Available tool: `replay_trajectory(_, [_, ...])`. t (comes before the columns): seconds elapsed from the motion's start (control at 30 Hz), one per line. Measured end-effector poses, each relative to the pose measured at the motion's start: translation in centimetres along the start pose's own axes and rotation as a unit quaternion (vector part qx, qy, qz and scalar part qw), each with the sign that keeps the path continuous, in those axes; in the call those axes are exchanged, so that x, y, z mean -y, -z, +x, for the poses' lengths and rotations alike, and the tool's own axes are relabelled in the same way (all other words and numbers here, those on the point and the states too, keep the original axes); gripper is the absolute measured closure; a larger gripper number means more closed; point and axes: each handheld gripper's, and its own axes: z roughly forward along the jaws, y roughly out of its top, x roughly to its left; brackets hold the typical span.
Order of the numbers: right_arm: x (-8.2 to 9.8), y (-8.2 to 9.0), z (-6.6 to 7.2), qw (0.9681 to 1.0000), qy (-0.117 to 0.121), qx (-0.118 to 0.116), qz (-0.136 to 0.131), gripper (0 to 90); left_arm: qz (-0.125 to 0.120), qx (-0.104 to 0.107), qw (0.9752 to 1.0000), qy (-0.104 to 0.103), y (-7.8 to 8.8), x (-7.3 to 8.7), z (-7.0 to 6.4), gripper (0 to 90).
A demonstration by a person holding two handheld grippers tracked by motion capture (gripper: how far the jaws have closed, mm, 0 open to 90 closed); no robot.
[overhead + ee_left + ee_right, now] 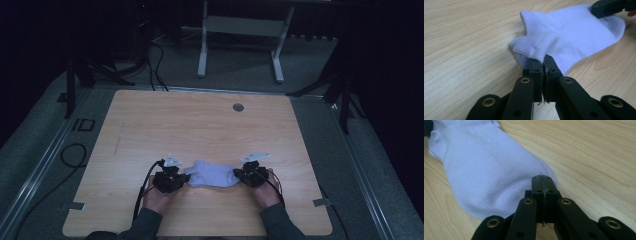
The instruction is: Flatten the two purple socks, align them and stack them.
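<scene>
The jaws of our left gripper point(543, 58) stand almost together, with only a thin slit between them, and the folded cuff edge of the pale lilac sock point(574, 32) is caught at their tips; in the left gripper view the fabric bunches up and rises just where they pinch it. The jaws of our right gripper point(543, 178) are pressed fully together, and the toe end of the sock point(486, 170) runs under their tips, so we hold that end clamped as well.

From the high view, the sock point(212, 174) lies on the table point(200, 120) between the left gripper point(186, 177) and the right gripper point(237, 175), stretched sideways from one to the other, near the edge closest to us. Its middle rests flat on the wood. Our hands sit just behind the grippers, sleeves at the bottom edge.

We see no containers on the table.
</scene>
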Motion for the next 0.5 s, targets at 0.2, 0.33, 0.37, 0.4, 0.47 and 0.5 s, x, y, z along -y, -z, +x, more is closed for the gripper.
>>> replay_trajectory(0.2, [0.0, 0.0, 0.0, 1.0000, 0.001, 0.001, -0.001, 89.9, -0.021, -0.016, 0.9996, 0.006, 0.8, -0.2, 0.5, 65.1])
replay_trajectory(0.33, [0.0, 0.0, 0.1, 1.0000, 0.004, 0.004, -0.001, 89.9, -0.067, -0.022, 0.9972, -0.024, 1.7, -0.7, -0.4, 63.6])
replay_trajectory(0.37, [0.0, 0.0, 0.1, 1.0000, 0.005, 0.004, 0.000, 89.9, -0.072, -0.023, 0.9966, -0.033, 1.7, -0.8, -0.7, 64.7])
replay_trajectory(0.4, [0.0, 0.0, 0.1, 1.0000, 0.005, 0.004, 0.000, 89.9, -0.072, -0.023, 0.9966, -0.033, 1.7, -0.8, -0.7, 66.3])
replay_trajectory(0.47, [0.0, 0.0, 0.2, 1.0000, 0.005, 0.007, -0.001, 89.9, -0.077, -0.020, 0.9950, -0.060, 1.2, -1.2, -1.5, 68.6])
replay_trajectory(0.5, [0.0, 0.0, 0.2, 1.0000, 0.006, 0.007, -0.002, 89.9, -0.073, -0.021, 0.9946, -0.071, 0.9, -1.3, -1.7, 69.2])
